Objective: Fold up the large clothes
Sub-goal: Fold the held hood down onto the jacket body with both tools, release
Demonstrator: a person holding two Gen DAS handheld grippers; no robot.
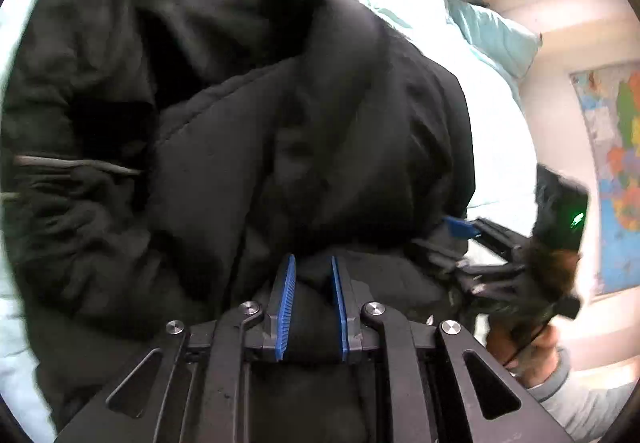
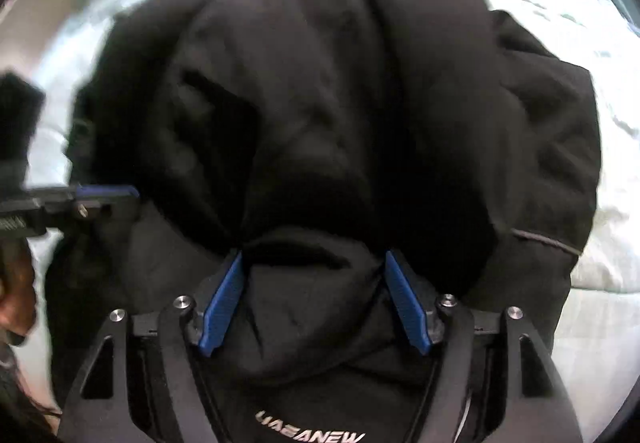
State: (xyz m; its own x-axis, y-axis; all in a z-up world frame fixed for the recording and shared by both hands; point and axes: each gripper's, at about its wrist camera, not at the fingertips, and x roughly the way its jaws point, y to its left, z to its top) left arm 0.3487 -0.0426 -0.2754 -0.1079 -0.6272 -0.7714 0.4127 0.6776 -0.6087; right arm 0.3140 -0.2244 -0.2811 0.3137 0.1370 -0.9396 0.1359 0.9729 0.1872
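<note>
A large black padded jacket (image 1: 280, 123) lies bunched on a pale bed (image 1: 496, 147); it also fills the right wrist view (image 2: 340, 103). My left gripper (image 1: 313, 263) has its blue pads close together with a thick fold of the jacket between them. My right gripper (image 2: 314, 257) has its blue pads spread wide, with jacket fabric bulging between them; the jaws are not closed on it. The right gripper also shows at the jacket's right edge in the left wrist view (image 1: 460, 229). The left gripper also shows at the jacket's left edge in the right wrist view (image 2: 108, 195).
A pale light-blue bed cover (image 2: 616, 203) lies under the jacket. A teal pillow (image 1: 496, 31) sits at the bed's far end. A coloured wall map (image 1: 616, 171) hangs on the right wall. The person's grey sleeve (image 1: 568, 391) is at lower right.
</note>
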